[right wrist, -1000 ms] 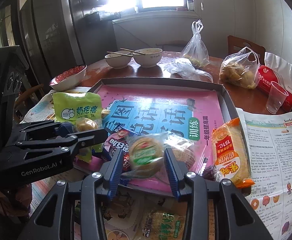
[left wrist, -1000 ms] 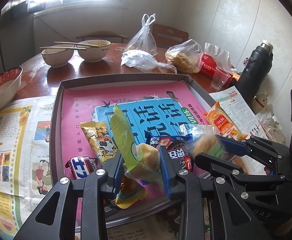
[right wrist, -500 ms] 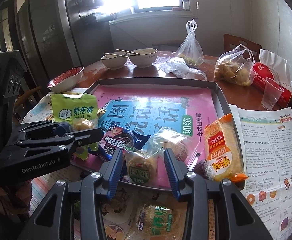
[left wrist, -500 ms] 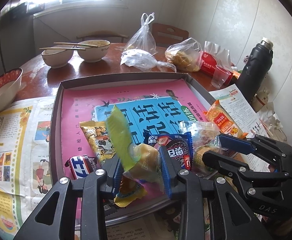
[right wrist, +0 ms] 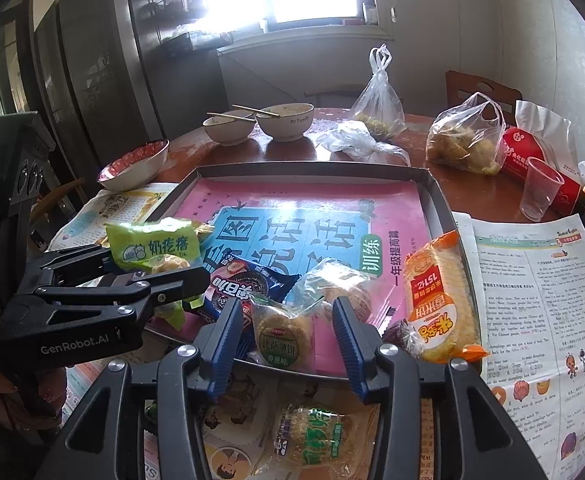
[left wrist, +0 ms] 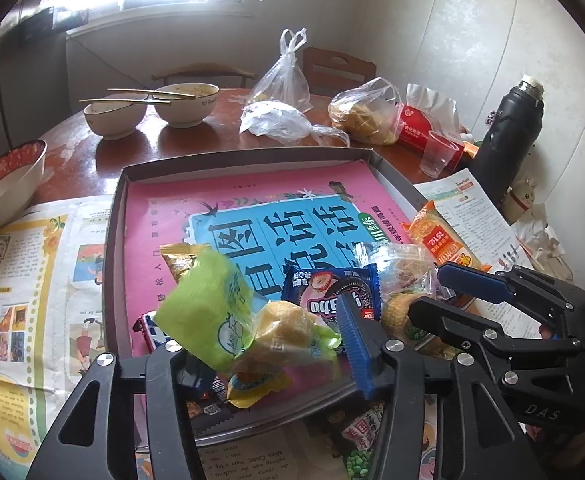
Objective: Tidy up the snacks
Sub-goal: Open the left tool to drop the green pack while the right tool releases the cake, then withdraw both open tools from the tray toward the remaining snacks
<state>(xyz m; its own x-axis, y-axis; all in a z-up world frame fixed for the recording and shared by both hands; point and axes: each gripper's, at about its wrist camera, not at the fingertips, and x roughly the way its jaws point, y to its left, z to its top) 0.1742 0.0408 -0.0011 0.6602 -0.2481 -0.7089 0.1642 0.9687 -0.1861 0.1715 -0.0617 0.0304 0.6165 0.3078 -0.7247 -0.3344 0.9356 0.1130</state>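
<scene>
A grey tray [left wrist: 113, 240] lined with a pink book holds several snack packs. My left gripper [left wrist: 270, 340] is shut on a green milk-candy pack [left wrist: 212, 308] and holds it tilted over the tray's near edge; the pack also shows in the right wrist view [right wrist: 152, 244]. My right gripper [right wrist: 284, 324] is open, its jaws either side of a clear-wrapped round cookie [right wrist: 280, 336] lying at the tray's near rim [right wrist: 438, 200]. A blue cookie pack [right wrist: 244, 284] lies beside it.
An orange rice-cracker pack [right wrist: 440, 300] straddles the tray's right rim. A green-labelled pastry [right wrist: 312, 436] lies on newspaper below my right gripper. Bowls with chopsticks [left wrist: 184, 100], plastic bags [left wrist: 366, 112], a plastic cup [left wrist: 438, 152] and a black flask [left wrist: 508, 132] stand behind.
My right gripper lowered the clear-wrapped cookie to the tray's near rim and opened, letting it go. The green pack in my left gripper has tipped over to the left.
</scene>
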